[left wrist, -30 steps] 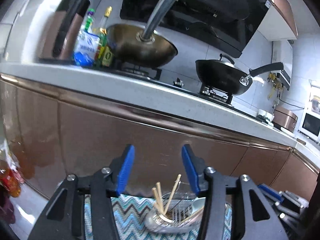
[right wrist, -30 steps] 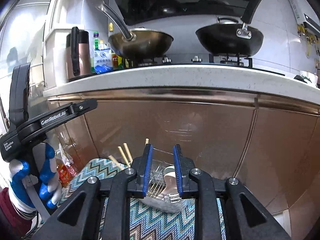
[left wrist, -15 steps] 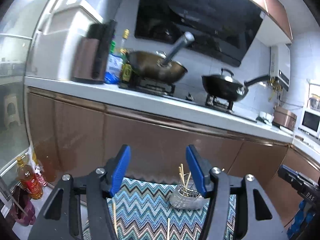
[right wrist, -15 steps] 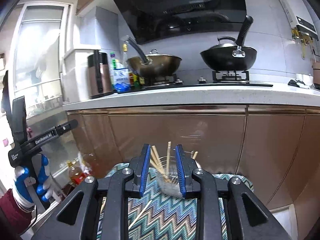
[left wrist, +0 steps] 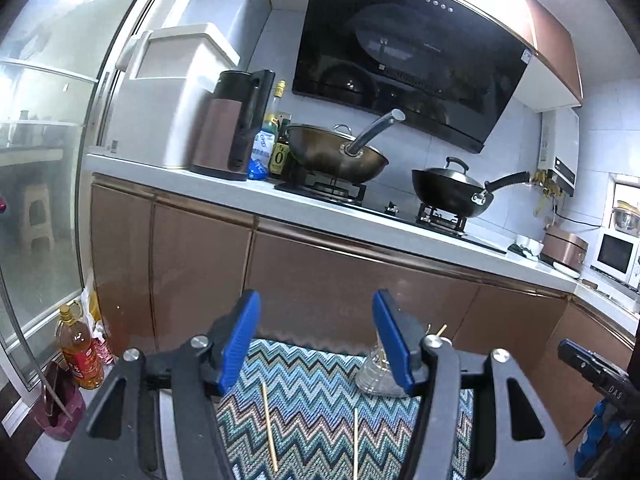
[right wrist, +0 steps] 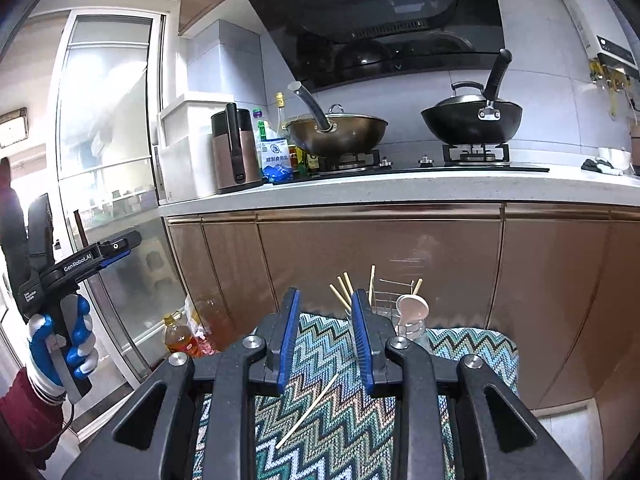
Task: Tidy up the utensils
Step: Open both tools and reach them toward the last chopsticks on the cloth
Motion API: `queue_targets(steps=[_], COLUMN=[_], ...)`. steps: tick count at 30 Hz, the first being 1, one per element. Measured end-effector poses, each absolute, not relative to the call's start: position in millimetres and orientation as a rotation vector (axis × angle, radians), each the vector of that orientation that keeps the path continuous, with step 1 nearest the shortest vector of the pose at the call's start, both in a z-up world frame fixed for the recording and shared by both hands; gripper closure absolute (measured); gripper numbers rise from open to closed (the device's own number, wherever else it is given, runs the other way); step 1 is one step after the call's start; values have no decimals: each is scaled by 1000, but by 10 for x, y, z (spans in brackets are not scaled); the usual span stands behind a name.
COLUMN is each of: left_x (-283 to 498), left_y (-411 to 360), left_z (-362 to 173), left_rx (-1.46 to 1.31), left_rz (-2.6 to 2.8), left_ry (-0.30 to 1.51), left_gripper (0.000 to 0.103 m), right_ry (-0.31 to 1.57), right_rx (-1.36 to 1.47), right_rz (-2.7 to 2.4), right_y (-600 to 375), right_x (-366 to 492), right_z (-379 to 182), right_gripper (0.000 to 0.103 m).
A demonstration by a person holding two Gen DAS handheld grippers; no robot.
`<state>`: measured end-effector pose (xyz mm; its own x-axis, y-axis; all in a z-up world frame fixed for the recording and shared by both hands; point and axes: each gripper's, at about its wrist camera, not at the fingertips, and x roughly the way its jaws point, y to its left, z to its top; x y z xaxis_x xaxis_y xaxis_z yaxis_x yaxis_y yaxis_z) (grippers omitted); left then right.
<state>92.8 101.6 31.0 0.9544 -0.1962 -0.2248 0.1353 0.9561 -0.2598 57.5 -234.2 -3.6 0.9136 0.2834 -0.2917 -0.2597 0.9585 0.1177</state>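
Note:
A wire utensil holder [right wrist: 394,312] stands at the far edge of a zigzag mat [right wrist: 332,352], with several wooden chopsticks and a pale spoon [right wrist: 412,307] upright in it. One loose chopstick [right wrist: 308,412] lies on the mat below my right gripper [right wrist: 326,296], which is open a little with nothing between its blue pads. In the left wrist view, two chopsticks [left wrist: 269,426] [left wrist: 355,440] lie on the mat [left wrist: 312,384]. My left gripper [left wrist: 316,304] is above them, jaws opening wide and empty. Its right finger partly hides the holder [left wrist: 374,376].
Brown cabinet doors [right wrist: 380,264] rise right behind the mat under a white counter [right wrist: 400,188]. Two woks [right wrist: 336,132] [right wrist: 472,120], a kettle and bottles sit on it. Oil bottles [left wrist: 80,354] stand on the floor at left by a glass door. A gloved hand [right wrist: 60,344] holds the left gripper.
Both grippers have pulled back from the cabinet and the holder, which now looks smaller and farther. Loose chopsticks on the mat have come into view. The left jaws have widened.

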Motion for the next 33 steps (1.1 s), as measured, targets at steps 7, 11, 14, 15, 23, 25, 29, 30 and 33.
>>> queue_targets(steps=[7, 11, 14, 15, 23, 25, 29, 30, 33], left_x=[902, 993, 1084, 1123, 1296, 1328, 1386, 1400, 1443], left_y=[1048, 1040, 1024, 1016, 892, 834, 722, 699, 658], left_z=[96, -96, -251, -319, -646, -709, -803, -822, -866], left_rx=[-211, -207, -205, -204, -161, -121, -61, -51, -36], left_rz=[-181, -183, -183, -179, -119, -90, -59, -57, -60], left_ry=[338, 407, 450, 467, 512, 509, 503, 503, 507], left_gripper=[46, 46, 46, 46, 46, 46, 46, 46, 46], right_ry=[367, 409, 447, 461, 546, 565, 598, 606, 624], right_rx=[49, 50, 57, 58, 79, 76, 70, 69, 74], right_rz=[275, 277, 281, 280, 265, 261, 251, 248, 245], right_y=[-2288, -2266, -2251, -2246, -2253, -2241, -2210, -2202, -2175], right_x=[574, 668, 766, 804, 1053, 1112, 1222, 1243, 1322], right_z=[-220, -365, -508, -565, -910, -990, -1098, -1120, -1182], right_gripper=[76, 76, 76, 76, 76, 76, 76, 76, 76])
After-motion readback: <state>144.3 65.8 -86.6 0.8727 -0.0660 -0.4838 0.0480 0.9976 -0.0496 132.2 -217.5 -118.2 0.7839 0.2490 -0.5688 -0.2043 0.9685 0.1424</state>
